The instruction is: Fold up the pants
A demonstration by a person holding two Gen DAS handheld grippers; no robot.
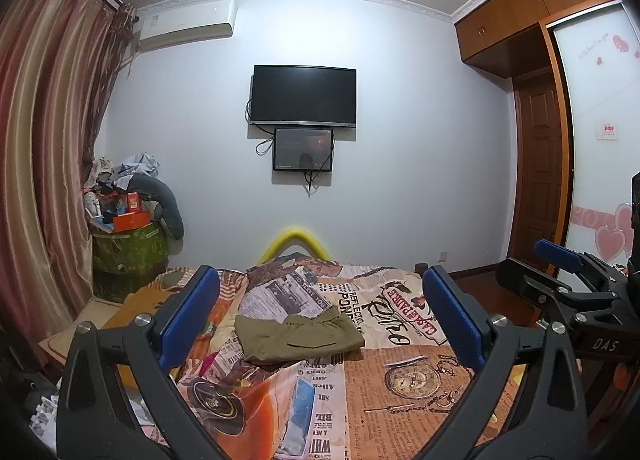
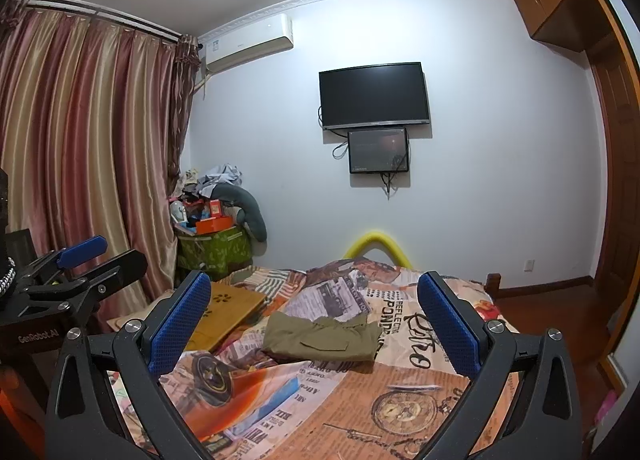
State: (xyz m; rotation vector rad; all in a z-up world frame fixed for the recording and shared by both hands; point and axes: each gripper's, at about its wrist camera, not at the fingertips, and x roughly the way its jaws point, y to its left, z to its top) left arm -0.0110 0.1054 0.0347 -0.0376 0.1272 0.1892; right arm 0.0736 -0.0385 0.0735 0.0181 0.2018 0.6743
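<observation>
Pants already folded compact on bed, well ahead of both spread, empty grippers: left, right. Looks finished; next only retreat or tidy.

We read "DAS" in white on the black body of the right gripper, at the right edge of the left wrist view. In the right wrist view, "GenRobot.AI" stands on the left gripper, at the left edge. The bedspread is printed like newspaper: "REFLECTION" and, we think, "PONDER" near the frame's middle, a red banner with "CASE REPAIRE" to their right, "BILL" and "WHI" low in the frame. Smaller print blurs.
</observation>
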